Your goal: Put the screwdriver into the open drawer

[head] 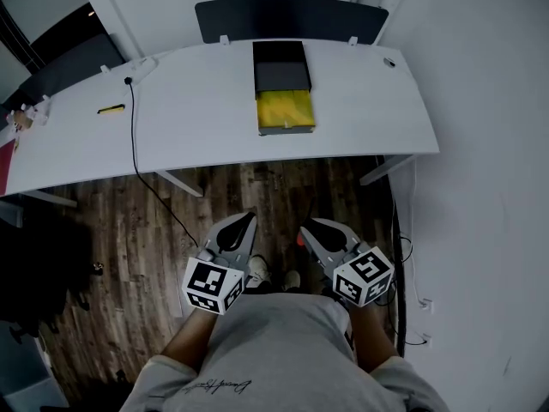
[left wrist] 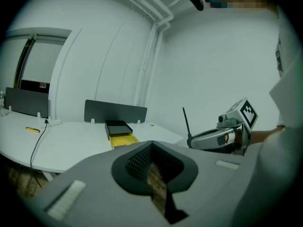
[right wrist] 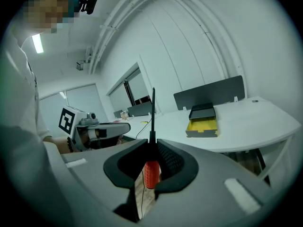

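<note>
Red-handled screwdriver [right wrist: 150,173] clamped in the right tool [right wrist: 152,143], well apart from the open drawer [head: 286,110].

The right tool is clenched on the screwdriver handle, and the dark shaft projects forward past the jaw tips. The left tool [left wrist: 151,145] is closed, jaw tips together, with only floor showing through the slit behind them. Both tools are held side by side close to the person's body, above the wooden floor [head: 257,196]. Beyond them stands the white bench [head: 197,118]. It carries a black drawer unit [head: 280,65] near its far edge, and the yellow-lined drawer is pulled out toward the person. A black cable [head: 135,136] crosses the bench left of the unit and drops to the floor. A small yellow object [head: 111,109] lies further left. A dark panel [head: 287,17] stands along the bench's far edge.
</note>
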The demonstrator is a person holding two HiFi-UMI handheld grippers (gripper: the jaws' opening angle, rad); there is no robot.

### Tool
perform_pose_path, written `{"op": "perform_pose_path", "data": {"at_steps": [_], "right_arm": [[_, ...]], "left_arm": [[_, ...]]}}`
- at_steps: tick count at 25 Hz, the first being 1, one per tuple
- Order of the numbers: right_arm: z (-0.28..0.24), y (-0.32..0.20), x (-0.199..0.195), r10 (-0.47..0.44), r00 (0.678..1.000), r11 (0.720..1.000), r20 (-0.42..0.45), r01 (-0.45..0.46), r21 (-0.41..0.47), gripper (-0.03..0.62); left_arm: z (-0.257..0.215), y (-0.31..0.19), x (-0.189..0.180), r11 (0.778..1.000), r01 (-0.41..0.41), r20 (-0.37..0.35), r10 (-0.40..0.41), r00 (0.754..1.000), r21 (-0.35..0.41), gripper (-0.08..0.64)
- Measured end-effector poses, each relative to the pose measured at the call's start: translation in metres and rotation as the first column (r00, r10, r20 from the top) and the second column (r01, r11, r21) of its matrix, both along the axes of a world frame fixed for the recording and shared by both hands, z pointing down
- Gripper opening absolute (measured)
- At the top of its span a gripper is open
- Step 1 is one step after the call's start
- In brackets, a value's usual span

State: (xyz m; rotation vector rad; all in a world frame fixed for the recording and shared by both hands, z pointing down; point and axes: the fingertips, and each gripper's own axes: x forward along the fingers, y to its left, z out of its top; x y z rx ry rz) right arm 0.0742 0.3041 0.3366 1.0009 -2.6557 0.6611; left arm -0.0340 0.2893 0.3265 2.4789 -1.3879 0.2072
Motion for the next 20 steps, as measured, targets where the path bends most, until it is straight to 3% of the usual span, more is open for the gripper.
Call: {"op": "perform_pose_path", "data": {"at_steps": [20], "right_arm": [[-0.009,-0.024,-0.038,0.01,1.0,0.999,-0.025,-0.008,0.047,0.074]], "left_arm": [[-0.004,-0.029,-0.029,0.998,-0.053,-0.019,0.054,0.998,0.026,0.0]]}}
